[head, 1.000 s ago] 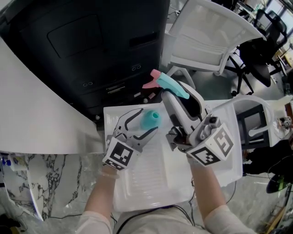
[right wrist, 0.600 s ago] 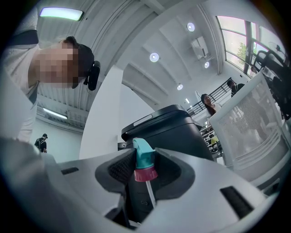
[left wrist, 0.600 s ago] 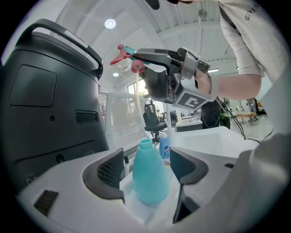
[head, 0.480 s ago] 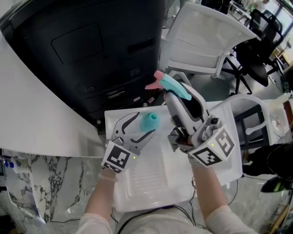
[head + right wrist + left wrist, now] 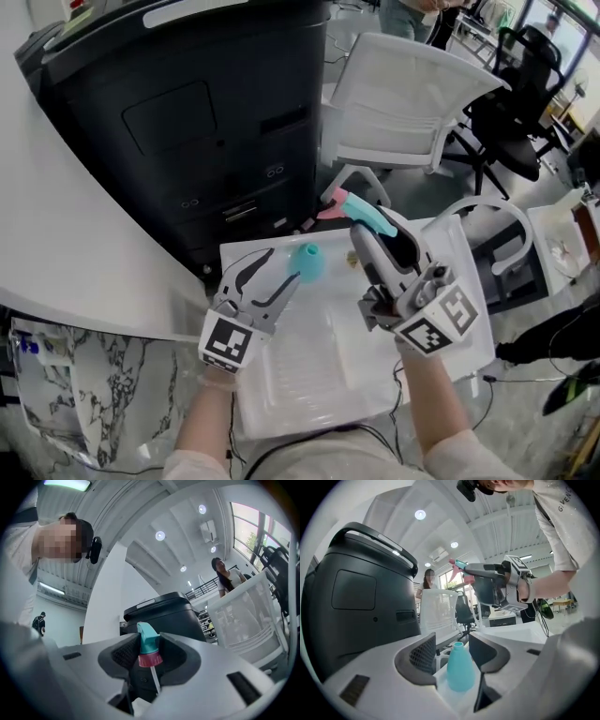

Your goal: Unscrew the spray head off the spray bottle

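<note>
Left gripper view: the spray bottle (image 5: 460, 671) is being flanked, unpressed, by the left gripper's (image 5: 452, 648) jaws, which have just been closing. The spray head (image 5: 149, 641) is being clenched between the right gripper's (image 5: 149, 652) jaws.

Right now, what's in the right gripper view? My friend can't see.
The right gripper pinches a teal spray head with a pink collar, its tube hanging down. Behind are a black machine and a white chair.

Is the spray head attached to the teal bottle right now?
No, the spray head sits in the right gripper, apart from the bottle, whose neck is open.
</note>
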Motion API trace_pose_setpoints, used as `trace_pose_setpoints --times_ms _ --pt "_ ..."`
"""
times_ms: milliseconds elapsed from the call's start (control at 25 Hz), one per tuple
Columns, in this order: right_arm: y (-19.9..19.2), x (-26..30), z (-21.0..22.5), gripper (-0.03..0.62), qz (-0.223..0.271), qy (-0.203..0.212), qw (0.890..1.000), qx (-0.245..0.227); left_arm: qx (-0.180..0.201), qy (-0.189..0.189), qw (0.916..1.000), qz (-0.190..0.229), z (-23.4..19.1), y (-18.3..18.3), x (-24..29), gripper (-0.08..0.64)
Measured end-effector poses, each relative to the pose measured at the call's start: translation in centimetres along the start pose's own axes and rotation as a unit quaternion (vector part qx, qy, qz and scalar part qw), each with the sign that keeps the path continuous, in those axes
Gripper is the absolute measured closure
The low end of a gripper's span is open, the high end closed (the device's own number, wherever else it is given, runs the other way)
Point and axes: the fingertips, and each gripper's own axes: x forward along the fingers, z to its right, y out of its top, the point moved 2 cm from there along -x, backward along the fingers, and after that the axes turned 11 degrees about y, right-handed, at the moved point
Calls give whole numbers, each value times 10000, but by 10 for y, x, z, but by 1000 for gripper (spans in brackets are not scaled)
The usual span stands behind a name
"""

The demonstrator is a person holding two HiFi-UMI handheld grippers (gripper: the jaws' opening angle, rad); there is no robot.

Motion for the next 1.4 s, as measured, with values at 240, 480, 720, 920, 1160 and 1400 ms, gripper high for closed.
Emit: trace_pose_setpoints --times_ms 240,480,720,920,1160,1400 --pt "-1 -26 -12 460 -199 -148 9997 -51 -256 474 9985 -48 -7 8 -25 508" --pt "-7 -47 -24 460 -395 -256 9989 -67 -786 666 9947 -16 -11 18 -45 554" --pt "-12 -65 -33 460 -494 -386 9980 -44 -846 900 9923 15 -10 30 -59 554" --pt "-19 -78 -40 462 -639 -462 9969 -84 -758 1092 9911 34 -2 38 -70 555" --pt "-26 -93 -44 462 -658 -586 9961 -16 -964 1308 9867 20 0 37 -83 554" --pt "-34 -100 -48 462 -769 -621 9951 -5 -1076 1504 9827 -6 -1 37 -93 555"
